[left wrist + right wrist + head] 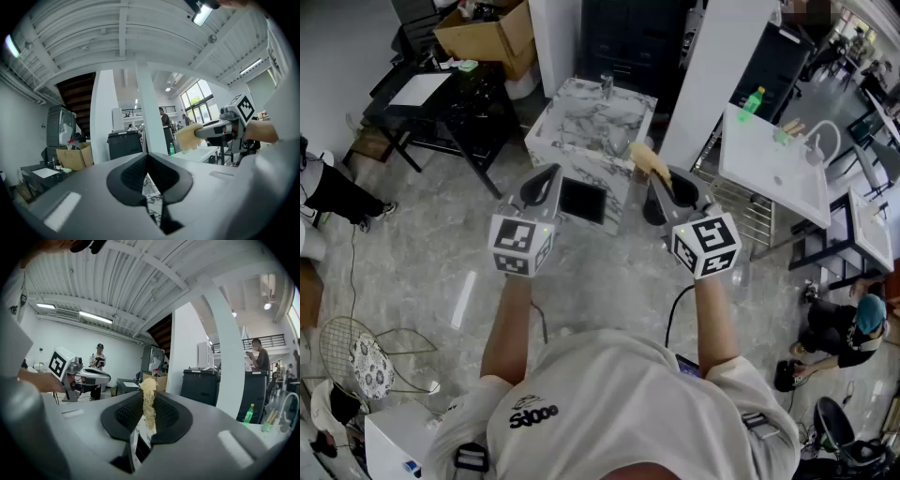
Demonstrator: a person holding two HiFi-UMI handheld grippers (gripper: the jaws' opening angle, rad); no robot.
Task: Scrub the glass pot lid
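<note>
Head view downward, gripper views level (right hand-held gripper (pixel 199 133) shared)

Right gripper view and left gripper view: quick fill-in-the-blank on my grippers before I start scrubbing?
1. The right gripper has its jaws ____ on the yellowish scrub pad.
2. The left gripper has its jaws together with ____ between them.
3. The table ahead has a ____-patterned top.
Missing words: shut; nothing; marble.

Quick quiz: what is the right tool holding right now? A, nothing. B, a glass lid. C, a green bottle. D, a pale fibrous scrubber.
D: in the right gripper view the right tool has its jaws clamped on a pale fibrous scrubber that sticks up between them.
</note>
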